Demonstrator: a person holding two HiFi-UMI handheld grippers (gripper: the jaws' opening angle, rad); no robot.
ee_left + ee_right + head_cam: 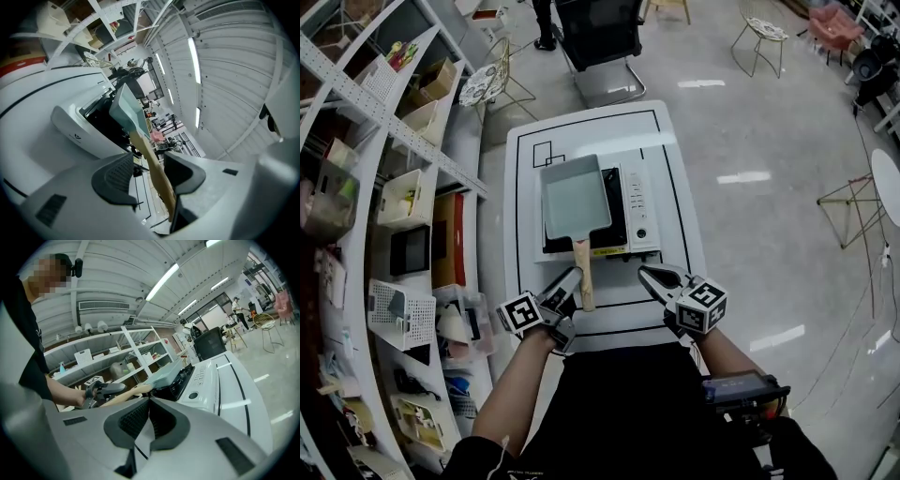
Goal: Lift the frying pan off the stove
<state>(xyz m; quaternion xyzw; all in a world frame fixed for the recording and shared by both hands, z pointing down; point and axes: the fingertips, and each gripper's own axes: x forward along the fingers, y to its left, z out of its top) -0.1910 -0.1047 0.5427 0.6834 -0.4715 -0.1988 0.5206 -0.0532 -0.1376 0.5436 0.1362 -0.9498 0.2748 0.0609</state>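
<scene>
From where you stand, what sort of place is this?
Probably a lab or workshop: a white portable stove on a black-lined white table, white open storage shelves, a black office chair.

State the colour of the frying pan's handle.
The handle is pale, light-brown wood; the head view shows it best.

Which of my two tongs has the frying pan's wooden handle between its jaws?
The left tongs: open, with the handle between their jaws. The right tongs are shut, empty, off to the handle's side.
</scene>
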